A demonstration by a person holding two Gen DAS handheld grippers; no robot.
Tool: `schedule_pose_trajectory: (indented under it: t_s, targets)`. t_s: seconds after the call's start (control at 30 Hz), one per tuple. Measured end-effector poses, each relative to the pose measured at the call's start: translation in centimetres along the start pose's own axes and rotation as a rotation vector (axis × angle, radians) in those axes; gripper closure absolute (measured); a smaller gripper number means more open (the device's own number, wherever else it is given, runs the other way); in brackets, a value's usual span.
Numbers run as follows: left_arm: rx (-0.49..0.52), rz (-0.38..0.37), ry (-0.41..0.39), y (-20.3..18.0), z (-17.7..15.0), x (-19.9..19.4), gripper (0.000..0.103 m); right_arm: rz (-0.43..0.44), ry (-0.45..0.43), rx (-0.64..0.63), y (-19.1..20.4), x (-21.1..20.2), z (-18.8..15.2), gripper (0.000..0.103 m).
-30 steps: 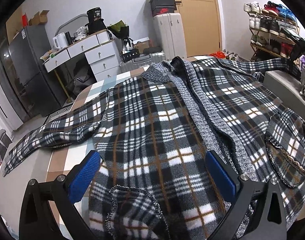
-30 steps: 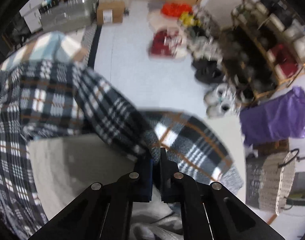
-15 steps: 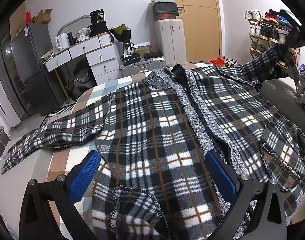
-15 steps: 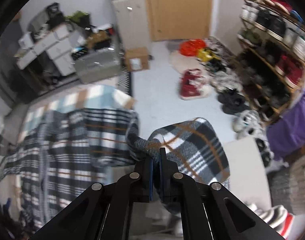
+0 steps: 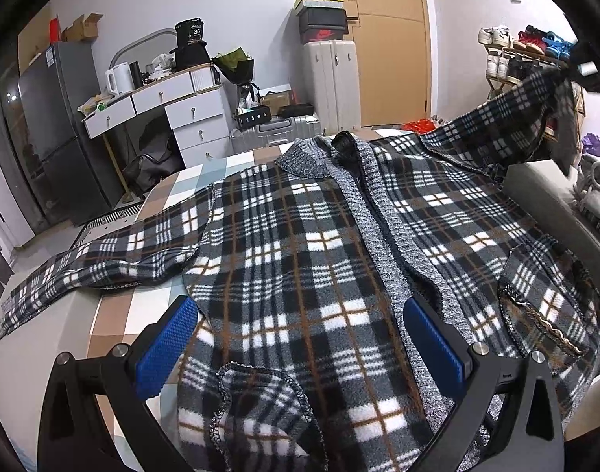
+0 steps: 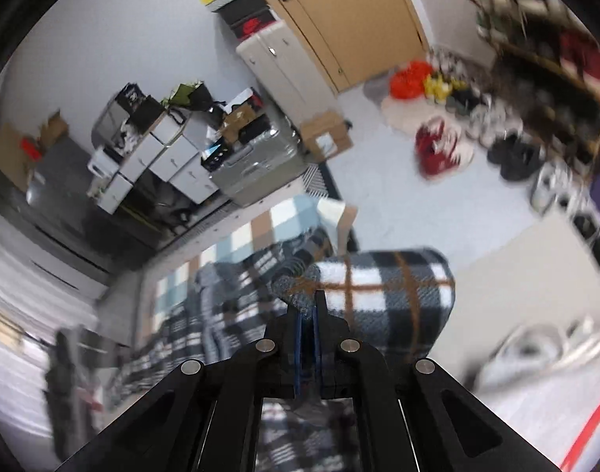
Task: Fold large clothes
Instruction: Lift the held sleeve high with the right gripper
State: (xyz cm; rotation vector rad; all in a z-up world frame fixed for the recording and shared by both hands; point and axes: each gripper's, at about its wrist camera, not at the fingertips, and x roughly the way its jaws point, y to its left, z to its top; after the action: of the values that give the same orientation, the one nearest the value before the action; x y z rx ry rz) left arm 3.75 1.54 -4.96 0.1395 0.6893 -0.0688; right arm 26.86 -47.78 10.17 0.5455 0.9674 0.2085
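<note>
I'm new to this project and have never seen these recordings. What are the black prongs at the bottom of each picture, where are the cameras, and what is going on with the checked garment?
No robot here: a person holds a two-finger gripper in each hand, and each carries a wide-angle camera looking forward along its fingers. The prongs are those fingers.

In the left wrist view, the left gripper is open and holds nothing; its blue pads sit wide apart above the plaid jacket, which lies spread front-up on a checked tabletop, one sleeve stretched out flat.

In the right wrist view, which is motion-blurred, the right gripper is shut on the other sleeve, lifted above the table. The left view shows that raised sleeve too.
</note>
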Motion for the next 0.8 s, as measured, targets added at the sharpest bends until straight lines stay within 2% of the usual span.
schedule_pose_trajectory:
  t_s: [0.03, 0.1, 0.23, 0.33, 0.43, 0.47, 0.5, 0.57, 0.7, 0.8]
  targets:
    - [-0.001, -0.002, -0.002, 0.1, 0.0, -0.1, 0.001, 0.012, 0.011, 0.002, -0.5, -0.1, -0.5, 0.099]
    - [-0.007, -0.008, -0.002, 0.1, 0.1, -0.1, 0.001, -0.037, 0.032, -0.007, -2.8, 0.1, -1.6, 0.099]
    - [-0.005, -0.017, 0.006, -0.3, 0.0, 0.0, 0.001, -0.245, 0.091, 0.100, -8.7, 3.1, -1.6, 0.099]
    - [0.019, 0.008, -0.013, -0.9, -0.1, -0.2, 0.001, -0.395, 0.108, 0.012, -8.7, 5.3, -1.1, 0.099]
    - [0.036, 0.019, -0.024, -1.2, -0.1, -0.1, 0.001, -0.524, 0.139, -0.125, -7.2, 8.2, -1.3, 0.092]
    - [0.037, 0.018, -0.022, -1.1, 0.0, 0.0, 0.001, -0.529, 0.157, -0.151, -6.9, 9.1, -1.5, 0.081]
    - [0.038, 0.010, -0.015, -1.1, 0.0, 0.1, 0.001, -0.529, 0.163, -0.168, -6.5, 9.5, -1.9, 0.056]
    - [0.035, 0.000, -0.007, -1.2, 0.0, 0.1, 0.001, -0.558, 0.146, -0.231, -5.4, 9.9, -2.8, 0.027]
    - [0.044, -0.012, -0.017, -1.4, -0.1, -0.5, 0.001, -0.606, 0.081, -0.336, -2.9, 8.9, -4.9, 0.025]
    - [0.039, -0.017, -0.020, -1.2, -0.1, -0.7, 0.001, -0.563, 0.057, -0.344, -0.8, 8.0, -7.0, 0.022]
